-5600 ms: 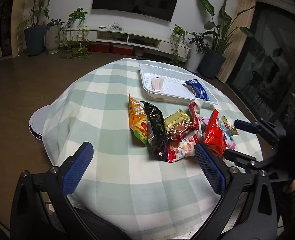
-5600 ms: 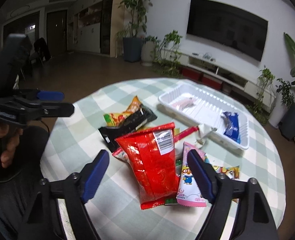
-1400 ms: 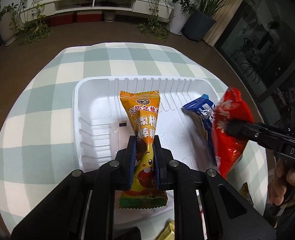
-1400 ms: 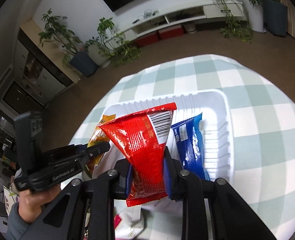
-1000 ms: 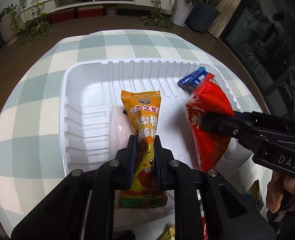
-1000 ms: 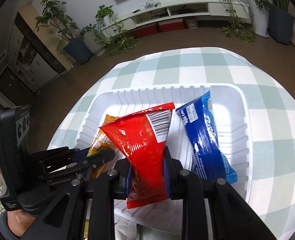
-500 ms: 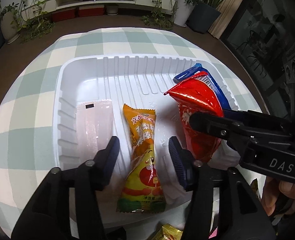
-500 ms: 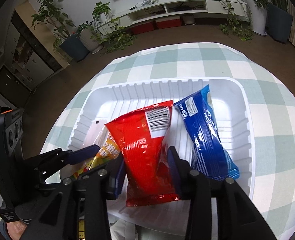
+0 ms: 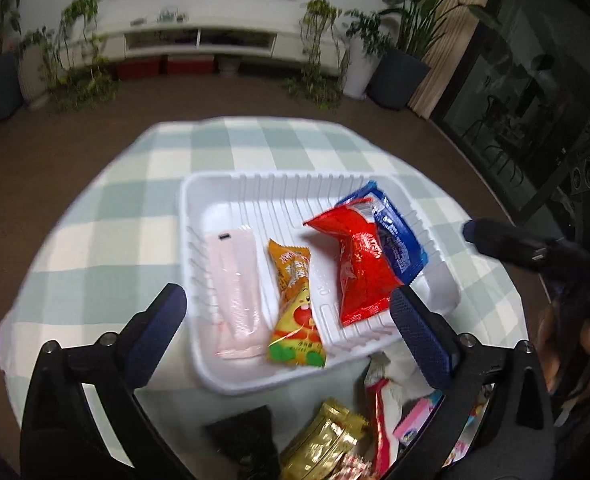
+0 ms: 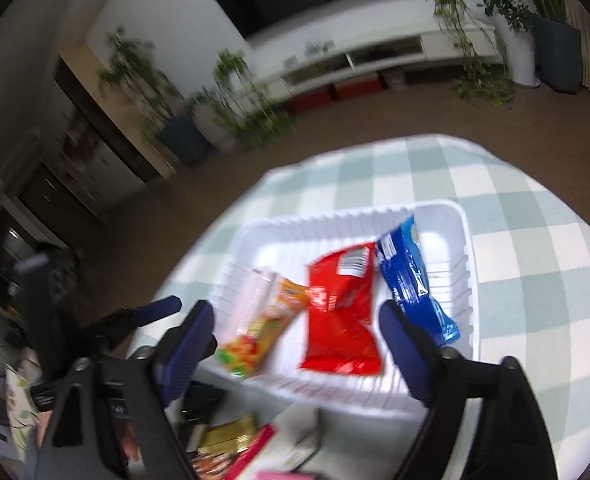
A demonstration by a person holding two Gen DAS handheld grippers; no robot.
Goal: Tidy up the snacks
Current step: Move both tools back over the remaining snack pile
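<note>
Four packets lie flat in the white plastic tray [image 9: 435, 280] on the counter [image 9: 135, 208], which is covered in a green-and-white checked cloth. From the left wrist view, left to right: pale pink packet [image 9: 237, 292], orange packet [image 9: 295, 304], red packet [image 9: 359, 264], blue packet [image 9: 395, 236]. Red packet overlaps the edge of the blue one; orange and pink lie side by side, just apart.

Left tool [image 9: 291, 324]: jaws have just been opening and stand wide apart, nothing gripped; the orange packet lies below and between them, free of the pads. Right tool [image 10: 295, 344]: jaws also just opening, wide apart, nothing gripped; the red packet rests in the tray beneath the gap, untouched.

Each tool shows in the other's view, held by a hand [image 9: 567, 336] at the frame edge.

Loose snacks remain on the cloth near the tray's close rim: gold packet [image 9: 327, 440], black packet [image 9: 247, 436], a red-and-white wrapper [image 9: 379, 412], a pink carton [image 9: 415, 420]. Both views blurred.
</note>
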